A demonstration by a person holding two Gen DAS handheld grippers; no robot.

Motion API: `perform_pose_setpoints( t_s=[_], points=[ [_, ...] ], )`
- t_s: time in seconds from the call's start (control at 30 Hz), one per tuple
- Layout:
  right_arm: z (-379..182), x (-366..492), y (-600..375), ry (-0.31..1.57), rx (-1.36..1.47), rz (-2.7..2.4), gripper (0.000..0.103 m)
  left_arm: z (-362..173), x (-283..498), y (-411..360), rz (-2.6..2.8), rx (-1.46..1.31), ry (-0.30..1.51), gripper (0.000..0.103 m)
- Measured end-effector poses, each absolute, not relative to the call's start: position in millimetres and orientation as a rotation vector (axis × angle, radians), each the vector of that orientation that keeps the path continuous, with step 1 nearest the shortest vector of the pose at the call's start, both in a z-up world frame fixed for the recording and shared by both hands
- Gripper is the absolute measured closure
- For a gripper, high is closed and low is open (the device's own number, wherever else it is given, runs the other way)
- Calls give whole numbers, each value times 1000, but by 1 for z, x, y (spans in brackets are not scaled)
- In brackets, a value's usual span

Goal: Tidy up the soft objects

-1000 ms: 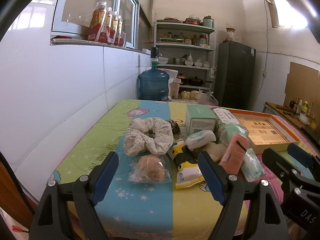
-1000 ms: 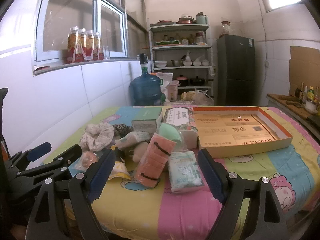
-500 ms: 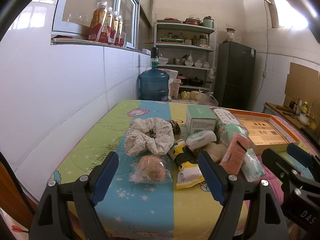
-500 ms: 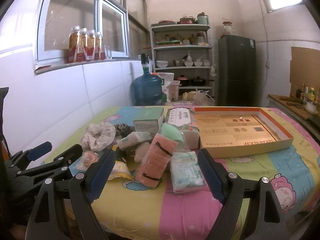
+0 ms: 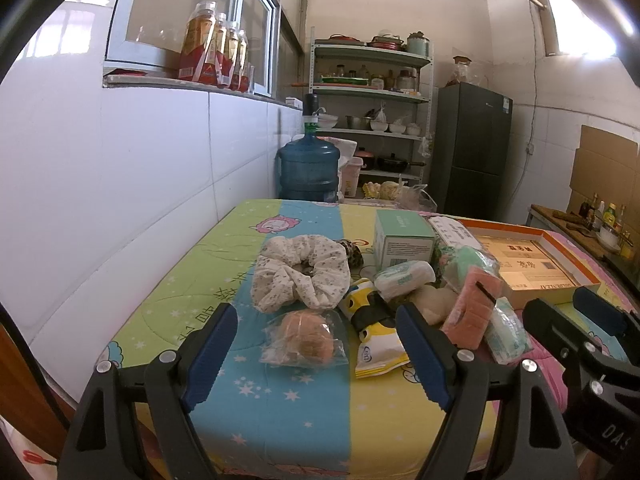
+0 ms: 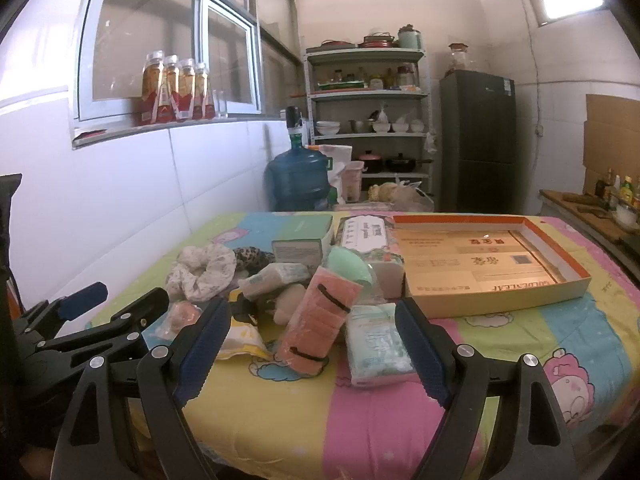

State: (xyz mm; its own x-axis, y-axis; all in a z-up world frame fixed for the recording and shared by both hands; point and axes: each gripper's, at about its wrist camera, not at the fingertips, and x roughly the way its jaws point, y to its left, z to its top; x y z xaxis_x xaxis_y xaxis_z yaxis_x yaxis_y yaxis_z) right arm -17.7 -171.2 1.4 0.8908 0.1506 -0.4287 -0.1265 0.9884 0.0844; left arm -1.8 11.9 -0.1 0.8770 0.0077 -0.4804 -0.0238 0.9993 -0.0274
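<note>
Scrunchie [image 5: 300, 272], white, floral, ruffled

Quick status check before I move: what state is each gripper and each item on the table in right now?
Left gripper: open, empty, above the table's near edge.
Right gripper: open, empty.
Flat box: open, lidless, holds no soft items.
Floral scrunchie: loose on the cloth.
Bagged bun: sealed in its bag, lying flat.
Pink sponge stack: banded, leaning tilted on the pile.
Tissue pack: lying flat.
</note>
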Motion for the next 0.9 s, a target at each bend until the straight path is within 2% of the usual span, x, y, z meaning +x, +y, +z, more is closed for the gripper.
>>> perform_pose_setpoints(
  t_s=[0.9],
  points=[
    [-39,27,-168,558,124,187,20,-32,6,62,81,-126,504,21]
  ],
)
